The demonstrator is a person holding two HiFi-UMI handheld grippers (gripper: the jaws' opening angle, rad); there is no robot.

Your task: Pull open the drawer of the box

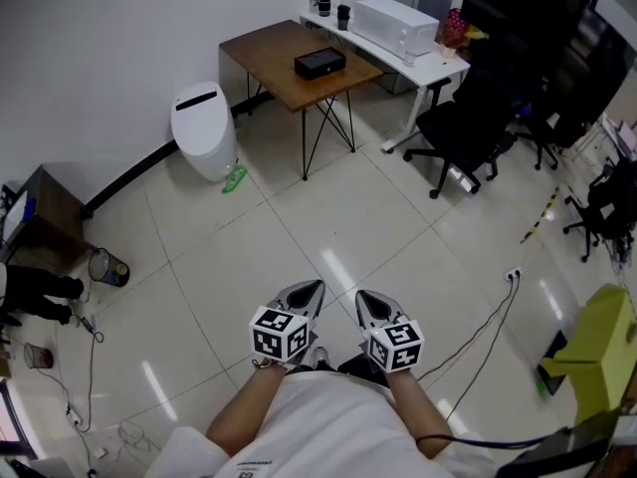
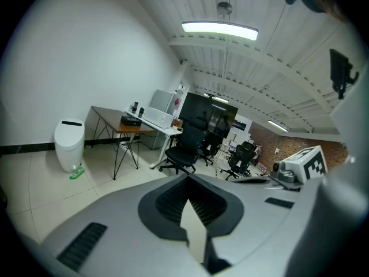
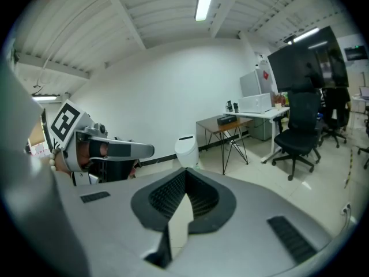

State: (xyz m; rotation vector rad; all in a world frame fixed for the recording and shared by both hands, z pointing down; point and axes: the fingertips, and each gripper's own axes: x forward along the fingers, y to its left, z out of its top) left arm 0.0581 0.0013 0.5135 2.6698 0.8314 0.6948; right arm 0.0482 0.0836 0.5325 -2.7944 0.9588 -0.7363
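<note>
- Two grippers are held low and close to the person's body, side by side over the tiled floor (image 1: 299,227), well apart from any furniture.
- Left gripper (image 1: 311,293): jaws together at the tips, with nothing between them. Its own view shows only bare floor through the slot behind the tips.
- Right gripper (image 1: 365,299): jaws also closed tip to tip, and empty.
- Both jaw pairs point toward the far side of the room.
- Box (image 1: 319,63): black and low, sitting on the brown counter (image 1: 269,53) at the far side, toward that counter's right end. Neither gripper touches it. Its drawer cannot be made out at this range.
- White bin (image 1: 204,127): stands left of the brown counter, against the wall. A small green item (image 1: 234,179) lies on the floor just beside its base.
- White counter (image 1: 438,68): stands just right of the brown one, farther back, and carries a white appliance (image 1: 395,25).
- Black office chair (image 1: 468,127): stands near the white counter's near side.
</note>
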